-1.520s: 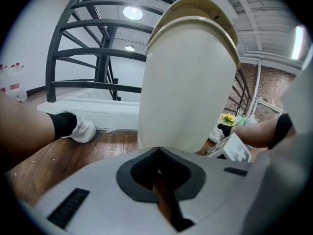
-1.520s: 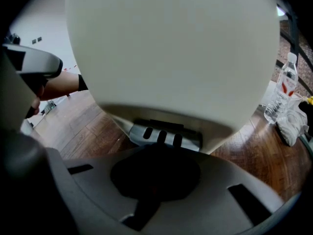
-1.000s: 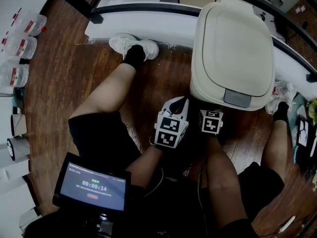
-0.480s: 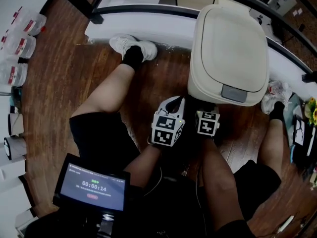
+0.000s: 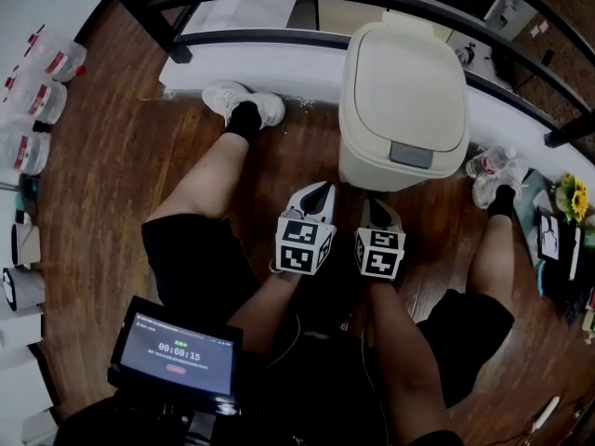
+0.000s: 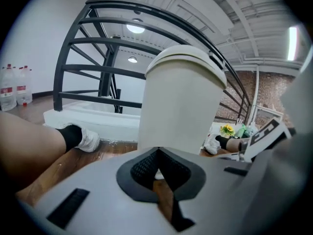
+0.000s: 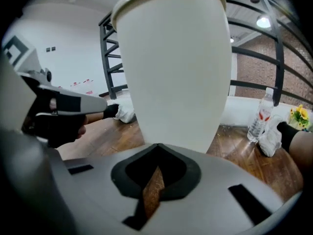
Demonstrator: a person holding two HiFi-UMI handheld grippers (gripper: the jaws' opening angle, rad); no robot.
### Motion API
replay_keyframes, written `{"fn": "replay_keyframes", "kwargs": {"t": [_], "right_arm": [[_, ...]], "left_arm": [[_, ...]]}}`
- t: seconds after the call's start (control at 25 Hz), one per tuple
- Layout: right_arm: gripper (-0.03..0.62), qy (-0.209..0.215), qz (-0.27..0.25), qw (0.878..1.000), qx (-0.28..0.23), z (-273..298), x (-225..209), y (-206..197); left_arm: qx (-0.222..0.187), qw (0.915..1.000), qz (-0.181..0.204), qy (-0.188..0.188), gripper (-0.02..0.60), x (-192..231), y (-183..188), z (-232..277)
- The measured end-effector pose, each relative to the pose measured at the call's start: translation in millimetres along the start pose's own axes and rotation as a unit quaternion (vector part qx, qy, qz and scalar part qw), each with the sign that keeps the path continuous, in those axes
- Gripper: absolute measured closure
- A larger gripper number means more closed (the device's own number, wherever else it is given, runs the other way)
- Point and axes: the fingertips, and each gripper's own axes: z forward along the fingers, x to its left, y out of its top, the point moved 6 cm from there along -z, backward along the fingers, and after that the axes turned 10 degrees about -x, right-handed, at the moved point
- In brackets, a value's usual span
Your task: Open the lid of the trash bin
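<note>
Pulled back a little: your left claw (image 5: pixel 316 193) and right claw (image 5: pixel 374 208) now sit just short of the trash bin (image 5: pixel 395 161), not touching it. Both claws are closed together with nothing between them. Bin stands upright on the wood floor (image 5: pixel 121 175); its lid (image 5: pixel 404 82) is down, so the contents are hidden. Water bottle (image 5: pixel 483 163) stands near its right side.

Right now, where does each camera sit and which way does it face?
Head view: on the head, steeply down; trash bin, left gripper, right gripper, legs.
Left gripper view: on that gripper, low, facing the bin's side; shut jaws.
Right gripper view: same from the right; shut jaws.
All share the bin.
</note>
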Motion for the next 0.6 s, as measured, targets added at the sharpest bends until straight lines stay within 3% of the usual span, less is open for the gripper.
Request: {"fn": "replay_keyframes", "kwargs": {"t": [0.44, 0.6], "right_arm": [[0.589, 0.007, -0.035, 0.991, -0.126, -98.9, 11.7, 54.3], [0.589, 0.007, -0.04, 0.986, -0.163, -127.9, 8.6, 67.0]], "left_arm": [[-0.048, 0.9979, 0.043, -0.01, 0.583, -38.8, 25.3, -55.4], [-0.06, 0.9972, 0.043, -0.012, 0.583, -53.8, 27.2, -76.5]]}}
